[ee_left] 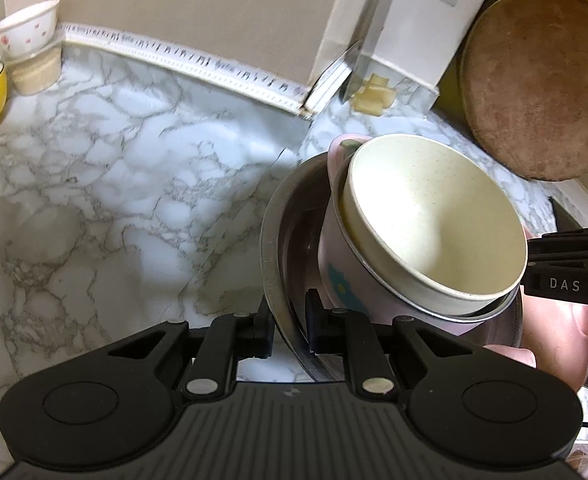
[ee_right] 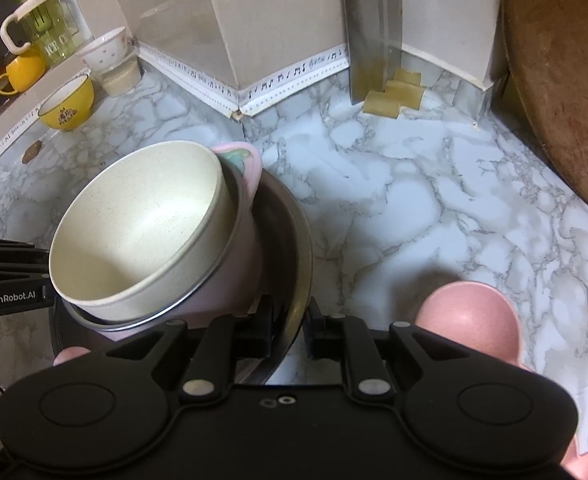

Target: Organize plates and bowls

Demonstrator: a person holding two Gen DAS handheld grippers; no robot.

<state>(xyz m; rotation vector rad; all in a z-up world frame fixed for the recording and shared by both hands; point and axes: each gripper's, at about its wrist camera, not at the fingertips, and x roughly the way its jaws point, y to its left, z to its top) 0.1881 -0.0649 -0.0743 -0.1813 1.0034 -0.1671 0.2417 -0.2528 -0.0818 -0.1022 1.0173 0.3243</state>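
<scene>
Matte black hand-held gripper [ee_left: 288,330], silver rivets.

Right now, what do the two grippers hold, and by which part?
Both hold the steel bowl by its rim: left hand-held gripper on one side, right hand-held gripper opposite.

Open marble ahead, clutter at the edges

The surface [ee_left: 134,184] lies bare in the middle; a yellow bowl [ee_right: 68,104] and floral bowl [ee_right: 104,52] crowd the left corner, a cleaver [ee_right: 374,32] stands at the back wall, and a round wooden board [ee_left: 538,84] leans on the right.

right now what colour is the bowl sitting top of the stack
Speckled cream bowl, nested in a pink pot; clearest in the right wrist view.
</scene>
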